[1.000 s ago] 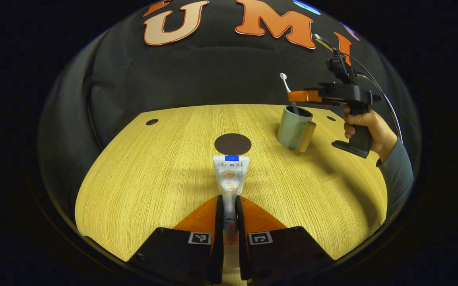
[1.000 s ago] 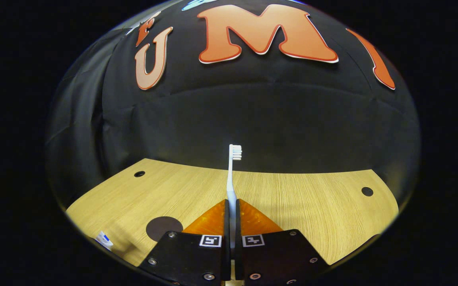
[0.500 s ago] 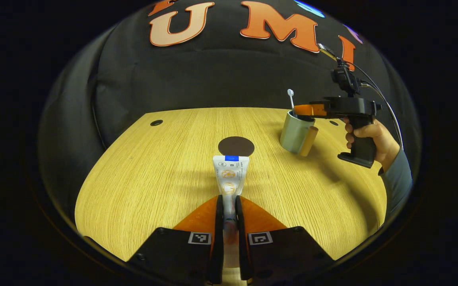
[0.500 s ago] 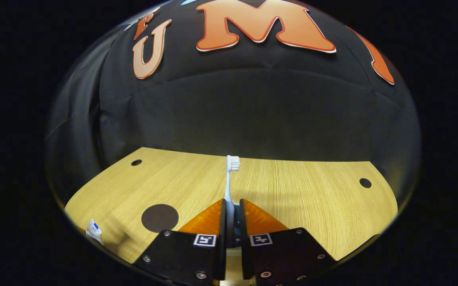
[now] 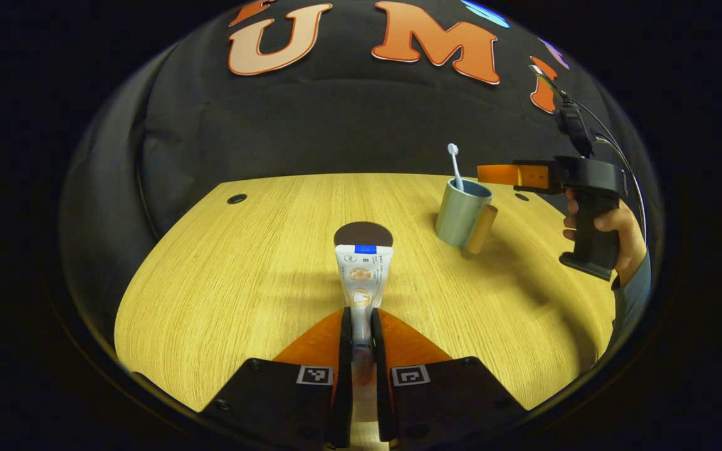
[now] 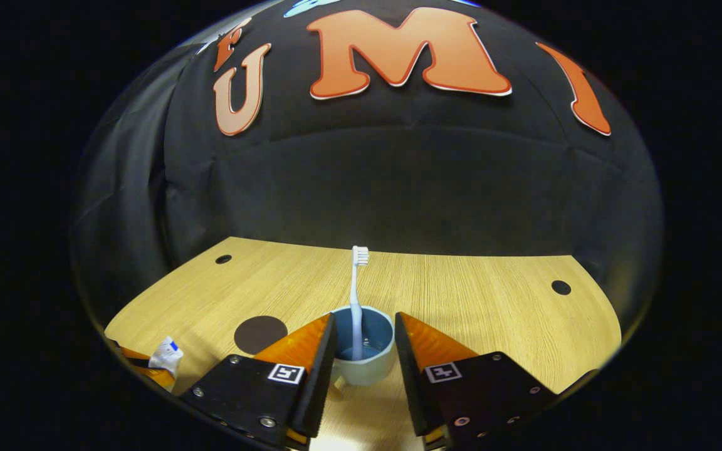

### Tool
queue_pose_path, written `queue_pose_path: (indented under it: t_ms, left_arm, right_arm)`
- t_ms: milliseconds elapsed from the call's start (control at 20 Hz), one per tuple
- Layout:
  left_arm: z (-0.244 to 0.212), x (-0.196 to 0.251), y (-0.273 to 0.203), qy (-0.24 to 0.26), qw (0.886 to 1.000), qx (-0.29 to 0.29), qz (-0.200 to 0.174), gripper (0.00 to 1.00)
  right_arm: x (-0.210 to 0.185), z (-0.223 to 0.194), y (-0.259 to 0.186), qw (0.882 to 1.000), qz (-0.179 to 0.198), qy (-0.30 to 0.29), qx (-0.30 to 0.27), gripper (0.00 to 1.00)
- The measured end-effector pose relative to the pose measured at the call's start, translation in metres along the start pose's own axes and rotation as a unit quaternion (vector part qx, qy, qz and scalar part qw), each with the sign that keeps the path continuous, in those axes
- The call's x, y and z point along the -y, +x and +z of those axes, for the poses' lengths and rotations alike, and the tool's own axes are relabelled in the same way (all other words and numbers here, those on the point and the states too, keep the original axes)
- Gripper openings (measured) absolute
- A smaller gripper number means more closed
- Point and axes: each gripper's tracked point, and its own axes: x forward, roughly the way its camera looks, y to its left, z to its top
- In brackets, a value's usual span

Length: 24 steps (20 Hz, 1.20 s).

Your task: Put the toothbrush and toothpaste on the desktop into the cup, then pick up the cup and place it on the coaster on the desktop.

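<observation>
Toothbrush (image 6: 355, 294) stands in cup (image 6: 361, 366), between parted jaws.

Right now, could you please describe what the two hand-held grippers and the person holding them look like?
Each hand-held gripper has a black body with two square black-and-white markers. The right hand-held gripper has a black pistol grip, a small top-mounted unit and a thin cable. The person's hand emerges from a grey-blue sleeve.

Toothbrush (image 6: 355, 294) stands in cup (image 6: 362, 362) between parted claw (image 6: 364, 351) fingers.
</observation>
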Motion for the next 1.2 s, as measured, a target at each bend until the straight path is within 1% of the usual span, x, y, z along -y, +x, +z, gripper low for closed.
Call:
queue_pose_path:
  t_ms: [50, 150, 250, 300, 350, 500, 600, 700, 850, 1000, 1050, 1150, 1200]
  left_arm:
    - [0.01, 0.012, 0.009, 0.006, 1.0, 0.014, -0.013, 0.2]
    - [0.041, 0.041, 0.022, 0.014, 0.998, 0.053, -0.041, 0.2]
    - [0.076, 0.067, 0.032, 0.019, 0.993, 0.097, -0.067, 0.2]
    - [0.094, 0.077, 0.038, 0.017, 0.99, 0.116, -0.072, 0.18]
    - [0.114, 0.091, 0.045, 0.015, 0.987, 0.137, -0.083, 0.19]
    - [0.175, 0.123, 0.064, -0.013, 0.974, 0.189, -0.121, 0.2]
    - [0.209, 0.141, 0.072, -0.029, 0.962, 0.228, -0.146, 0.2]
    - [0.239, 0.153, 0.081, -0.04, 0.951, 0.261, -0.158, 0.19]
    - [0.261, 0.167, 0.101, -0.044, 0.94, 0.296, -0.164, 0.2]
    - [0.252, 0.176, 0.132, -0.056, 0.938, 0.294, -0.177, 0.2]
    - [0.244, 0.177, 0.145, -0.062, 0.94, 0.287, -0.174, 0.2]
    - [0.224, 0.173, 0.164, -0.057, 0.949, 0.265, -0.16, 0.2]
    - [0.218, 0.174, 0.17, -0.052, 0.951, 0.264, -0.155, 0.22]
  right_arm:
    - [0.004, 0.002, -0.009, 1.0, 0.0, 0.0, 0.007, 0.6]
    - [0.018, 0.007, -0.03, 1.0, -0.007, -0.001, 0.024, 0.78]
    - [0.03, 0.009, -0.052, 0.999, -0.013, 0.004, 0.039, 0.88]
    - [0.036, 0.009, -0.063, 0.999, -0.014, 0.008, 0.046, 0.89]
    - [0.043, 0.009, -0.073, 0.998, -0.018, 0.011, 0.054, 0.92]
    - [0.065, 0.004, -0.098, 0.997, -0.036, 0.013, 0.068, 0.93]
    - [0.079, -0.002, -0.112, 0.996, -0.05, 0.011, 0.072, 0.93]
    - [0.088, -0.007, -0.122, 0.995, -0.056, 0.014, 0.077, 0.93]
    - [0.09, -0.02, -0.126, 0.996, -0.053, 0.016, 0.068, 0.93]
    - [0.09, -0.024, -0.125, 0.996, -0.06, 0.004, 0.065, 0.93]
    - [0.09, -0.028, -0.123, 0.996, -0.062, 0.001, 0.064, 0.93]
    - [0.088, -0.034, -0.121, 0.997, -0.058, -0.003, 0.059, 0.93]
    - [0.087, -0.036, -0.12, 0.997, -0.056, -0.003, 0.058, 0.93]
